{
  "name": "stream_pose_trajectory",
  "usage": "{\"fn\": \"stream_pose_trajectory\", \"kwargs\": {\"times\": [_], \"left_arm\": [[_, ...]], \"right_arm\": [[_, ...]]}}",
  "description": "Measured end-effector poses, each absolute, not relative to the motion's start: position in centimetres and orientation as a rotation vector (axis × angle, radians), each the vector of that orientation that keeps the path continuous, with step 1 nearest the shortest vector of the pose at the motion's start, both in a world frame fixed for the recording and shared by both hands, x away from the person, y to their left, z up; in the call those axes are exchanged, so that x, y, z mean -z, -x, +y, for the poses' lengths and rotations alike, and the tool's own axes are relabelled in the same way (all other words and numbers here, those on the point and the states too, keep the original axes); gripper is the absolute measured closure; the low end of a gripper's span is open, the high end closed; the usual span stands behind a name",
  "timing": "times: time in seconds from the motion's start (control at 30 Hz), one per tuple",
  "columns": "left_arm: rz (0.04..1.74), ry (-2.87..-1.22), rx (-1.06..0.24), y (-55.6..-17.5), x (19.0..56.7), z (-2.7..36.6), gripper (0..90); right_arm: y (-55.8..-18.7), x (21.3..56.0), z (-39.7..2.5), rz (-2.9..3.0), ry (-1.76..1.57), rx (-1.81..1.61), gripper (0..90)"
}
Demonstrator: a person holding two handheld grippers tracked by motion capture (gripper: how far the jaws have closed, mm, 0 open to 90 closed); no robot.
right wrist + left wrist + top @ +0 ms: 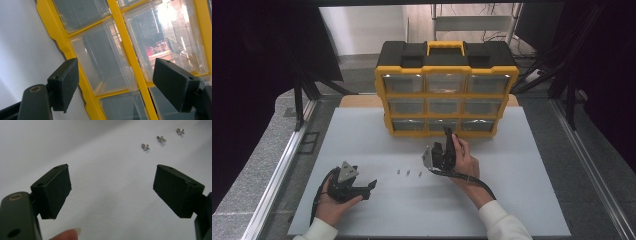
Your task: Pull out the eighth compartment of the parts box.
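So nothing is stowed yet: the three screws (408,173) lie loose on the table (512,200) between my grippers, my left gripper (373,184) gapes empty near them, and my right gripper (115,85), jaws spread, faces the organizer's (445,95) closed bottom drawers.

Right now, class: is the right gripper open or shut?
Open: the right gripper has its jaws spread wide, empty, facing the organizer's clear drawers.

Soft overhead light, glary drawers (175,37)
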State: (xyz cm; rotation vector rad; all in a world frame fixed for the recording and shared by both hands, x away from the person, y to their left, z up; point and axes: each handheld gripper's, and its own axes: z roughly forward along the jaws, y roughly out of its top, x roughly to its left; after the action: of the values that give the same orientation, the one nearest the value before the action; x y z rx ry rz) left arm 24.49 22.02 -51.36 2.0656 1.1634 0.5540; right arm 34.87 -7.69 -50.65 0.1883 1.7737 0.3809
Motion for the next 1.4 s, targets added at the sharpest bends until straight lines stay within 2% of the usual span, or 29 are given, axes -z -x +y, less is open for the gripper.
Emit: {"fn": "stream_pose_trajectory", "kwargs": {"times": [1.4], "left_arm": [[1.167, -2.061, -0.554, -24.3, 51.4, 22.1, 15.3]], "right_arm": [[-38.0, 50.6, -8.3, 1.764, -0.214, -0.35, 21.7]]}}
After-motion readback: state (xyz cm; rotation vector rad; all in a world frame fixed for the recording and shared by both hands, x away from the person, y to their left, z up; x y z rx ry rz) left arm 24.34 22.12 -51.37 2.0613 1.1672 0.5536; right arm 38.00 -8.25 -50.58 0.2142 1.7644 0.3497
